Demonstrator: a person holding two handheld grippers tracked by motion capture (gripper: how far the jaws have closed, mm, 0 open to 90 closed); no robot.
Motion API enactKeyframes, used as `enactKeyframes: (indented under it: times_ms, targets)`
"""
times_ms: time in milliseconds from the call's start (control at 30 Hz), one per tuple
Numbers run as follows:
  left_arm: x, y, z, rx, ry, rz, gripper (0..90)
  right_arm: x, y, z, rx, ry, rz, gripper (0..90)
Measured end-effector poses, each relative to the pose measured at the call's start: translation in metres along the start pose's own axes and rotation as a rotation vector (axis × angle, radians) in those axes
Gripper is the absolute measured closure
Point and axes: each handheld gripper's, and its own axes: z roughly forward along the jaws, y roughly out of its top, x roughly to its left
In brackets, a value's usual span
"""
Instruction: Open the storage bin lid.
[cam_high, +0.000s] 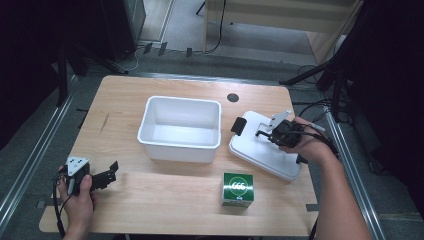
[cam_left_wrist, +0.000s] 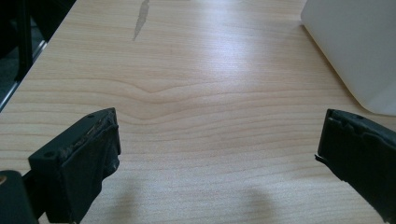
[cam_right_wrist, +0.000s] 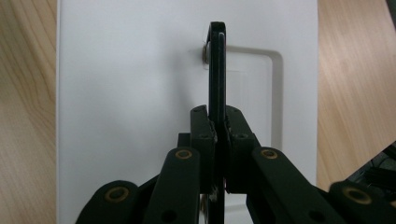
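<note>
Right gripper (cam_high: 250, 129) pinches black card (cam_right_wrist: 217, 70) over white lid (cam_high: 260, 150); green box (cam_high: 238, 189) near.

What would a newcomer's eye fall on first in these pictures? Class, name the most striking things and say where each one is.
The open white plastic tub sits mid-table, with its white lid lying flat to its right. Over that lid, the right gripper has its jaws clamped on a thin black flat piece held edge-on. A green-topped box stands near the front edge, and the left gripper rests open at the table's front-left corner.
</note>
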Motion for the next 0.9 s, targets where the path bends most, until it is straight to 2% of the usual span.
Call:
enactKeyframes:
  times_ms: [133,400,700,767,833,900]
  targets:
    - [0.0,0.0,0.0,-0.001,0.0,-0.001,0.0,0.003,-0.001,0.012,0.012,0.007,0.002,85.2]
    - [0.0,0.0,0.0,-0.001,-0.002,-0.003,0.0,0.007,-0.002,0.025,0.014,0.012,0.007,85.2]
    - [0.0,0.0,0.0,-0.001,-0.001,-0.001,0.0,0.009,-0.003,0.027,-0.001,-0.001,0.019,83.5]
    - [0.0,0.0,0.0,-0.001,0.0,-0.001,0.0,0.011,-0.003,0.026,-0.011,0.021,0.029,70.1]
    - [0.0,0.0,0.0,-0.001,0.0,-0.002,0.0,0.013,-0.003,0.023,-0.013,0.001,0.03,59.7]
    - [0.0,0.0,0.0,-0.002,0.0,-0.002,0.0,0.015,-0.003,0.018,-0.021,0.007,0.028,51.1]
